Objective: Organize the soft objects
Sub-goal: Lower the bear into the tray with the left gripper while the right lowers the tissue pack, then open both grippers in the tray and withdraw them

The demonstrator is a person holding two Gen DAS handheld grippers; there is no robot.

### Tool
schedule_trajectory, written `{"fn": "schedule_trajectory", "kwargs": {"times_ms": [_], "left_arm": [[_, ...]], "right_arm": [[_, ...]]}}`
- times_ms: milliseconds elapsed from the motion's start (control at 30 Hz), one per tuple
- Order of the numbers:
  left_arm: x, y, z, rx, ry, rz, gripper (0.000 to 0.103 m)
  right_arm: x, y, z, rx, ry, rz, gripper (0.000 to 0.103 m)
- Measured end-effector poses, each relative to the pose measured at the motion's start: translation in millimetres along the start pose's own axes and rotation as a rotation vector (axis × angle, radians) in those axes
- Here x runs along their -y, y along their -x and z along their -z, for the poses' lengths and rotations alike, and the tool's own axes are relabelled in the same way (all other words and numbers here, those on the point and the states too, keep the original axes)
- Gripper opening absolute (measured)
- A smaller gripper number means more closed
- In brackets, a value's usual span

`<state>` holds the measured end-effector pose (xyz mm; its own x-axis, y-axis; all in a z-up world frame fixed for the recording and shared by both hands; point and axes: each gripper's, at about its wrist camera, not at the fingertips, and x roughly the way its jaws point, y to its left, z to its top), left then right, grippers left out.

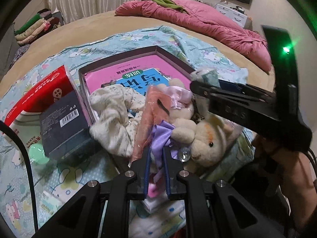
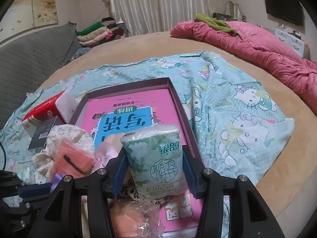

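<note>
My right gripper (image 2: 154,156) is shut on a green floral tissue pack (image 2: 156,158) and holds it above the shallow purple box (image 2: 178,103) with a pink book inside. It also shows in the left wrist view (image 1: 198,87), over the box's right side. My left gripper (image 1: 156,152) is closed on a purple ribbon (image 1: 161,136) tied to a bagged cream plush toy (image 1: 208,140). A cream floral cloth (image 1: 113,115) and an orange bagged item (image 1: 150,107) lie over the box's near edge.
A red tissue pack (image 1: 39,93) and a dark blue carton (image 1: 63,123) lie left of the box on the Hello Kitty sheet (image 2: 237,107). A pink quilt (image 2: 257,45) lies at the far right of the bed. Folded clothes (image 2: 95,31) are stacked beyond.
</note>
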<state>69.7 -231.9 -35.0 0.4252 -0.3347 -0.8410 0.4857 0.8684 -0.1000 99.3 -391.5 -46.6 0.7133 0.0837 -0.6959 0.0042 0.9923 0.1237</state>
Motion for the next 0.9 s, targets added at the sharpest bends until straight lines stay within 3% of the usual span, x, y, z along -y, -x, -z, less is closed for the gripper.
{"fn": "schedule_trajectory", "kwargs": {"times_ms": [167, 433, 667, 900], "left_arm": [[-10.7, -8.9, -1.9, -0.013, 0.038, -0.007, 0.013], [-22.2, -5.3, 6.6, -0.020, 0.078, -0.003, 0.013], [-23.3, 3.1, 11.3, -0.011, 0.081, 0.027, 0.014], [-25.3, 6.9, 14.6, -0.012, 0.092, 0.043, 0.014]], "right_arm": [[0.0, -0.8, 0.4, 0.000, -0.006, -0.007, 0.055], [-1.5, 1.6, 0.1, 0.014, -0.019, -0.021, 0.067], [-9.7, 22.4, -5.9, 0.104, 0.006, -0.007, 0.076], [-23.6, 42.0, -10.9, 0.159, 0.044, 0.026, 0.077]]}}
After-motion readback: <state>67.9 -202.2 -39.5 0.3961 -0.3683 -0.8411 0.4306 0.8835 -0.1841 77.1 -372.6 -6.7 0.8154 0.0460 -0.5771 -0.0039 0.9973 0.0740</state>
